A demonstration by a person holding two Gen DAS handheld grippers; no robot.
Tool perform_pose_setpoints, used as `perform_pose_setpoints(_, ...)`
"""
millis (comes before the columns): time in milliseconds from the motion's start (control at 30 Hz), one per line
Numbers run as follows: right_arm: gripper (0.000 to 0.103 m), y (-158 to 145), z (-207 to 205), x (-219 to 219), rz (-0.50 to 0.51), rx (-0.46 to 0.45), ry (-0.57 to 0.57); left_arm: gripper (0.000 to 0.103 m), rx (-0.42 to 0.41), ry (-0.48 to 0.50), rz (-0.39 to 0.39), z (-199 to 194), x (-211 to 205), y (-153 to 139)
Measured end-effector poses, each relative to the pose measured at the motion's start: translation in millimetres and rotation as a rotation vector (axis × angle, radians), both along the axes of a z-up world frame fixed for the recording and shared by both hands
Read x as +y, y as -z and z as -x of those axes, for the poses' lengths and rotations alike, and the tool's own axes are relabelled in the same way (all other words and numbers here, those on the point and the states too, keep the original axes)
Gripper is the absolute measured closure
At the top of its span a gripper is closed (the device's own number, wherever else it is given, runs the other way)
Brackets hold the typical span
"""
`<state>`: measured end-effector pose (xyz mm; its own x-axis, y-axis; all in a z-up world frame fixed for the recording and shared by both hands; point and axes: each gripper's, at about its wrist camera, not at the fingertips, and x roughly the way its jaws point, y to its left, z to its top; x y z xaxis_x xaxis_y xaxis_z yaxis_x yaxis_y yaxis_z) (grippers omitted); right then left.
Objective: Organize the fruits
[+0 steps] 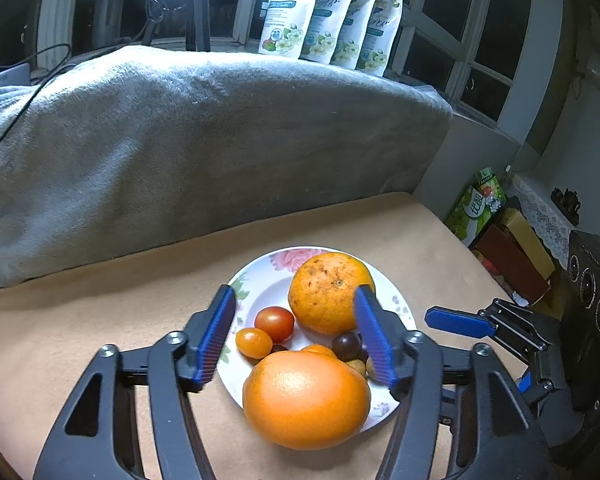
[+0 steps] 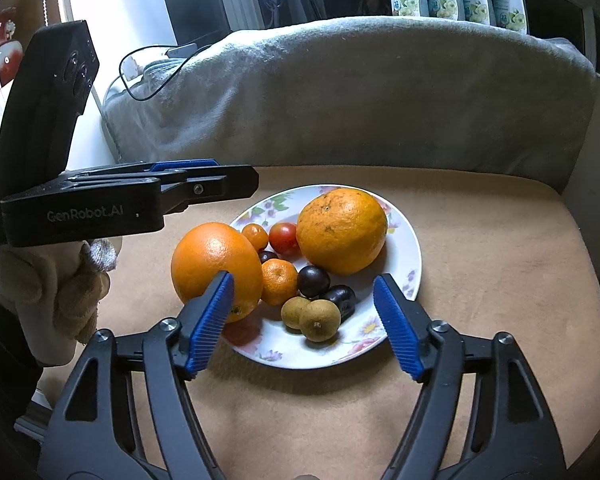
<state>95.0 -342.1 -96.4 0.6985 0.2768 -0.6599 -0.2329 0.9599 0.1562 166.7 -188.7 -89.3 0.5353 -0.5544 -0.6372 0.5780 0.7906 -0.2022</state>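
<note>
floral plate (image 2: 414,256) set on tan cushion (image 2: 480,220), fruit piled on it; smooth orange (image 2: 210,258) at plate's left rim, speckled orange (image 2: 342,230) at far side, stem end up; left gripper (image 1: 296,334) and right gripper (image 2: 304,322) fingers held apart, nothing gripped

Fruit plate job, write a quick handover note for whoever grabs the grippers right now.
Left gripper: open, empty, above the plate.
Right gripper: open, empty, at the plate's near edge.
On the plate: two big oranges, a mandarin, cherry tomatoes, dark grapes, two longans.
Done: all visible fruit is plated.
Left: check the near orange; it overhangs the rim.
</note>
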Motion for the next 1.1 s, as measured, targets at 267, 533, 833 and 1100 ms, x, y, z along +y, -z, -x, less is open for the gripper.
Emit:
perform_pose_setpoints(267,0.012,-5.0,9.4,-0.5,0.039,-0.013,0.027,0.03,-0.018,-0.035,-0.012,8.9,6.4,-6.7)
perform_pose_setpoints(533,0.011,-9.5,19.3,-6.3,0.057,-0.018,0.08,0.027,-0.034,-0.065,-0.003,24.0,19.0,-13.0)
perform_pose_setpoints(833,0.004,-21.7,32.1,-8.0,0.113,-0.054,0.185,0.027,-0.051,-0.101,-0.003,45.7,34.4,-17.6)
perform_pose_setpoints(1100,0.001,-33.4,46.2,-7.0,0.161,-0.092,0.259,0.026,-0.101,-0.125,-0.003,73.1,46.2,-29.0)
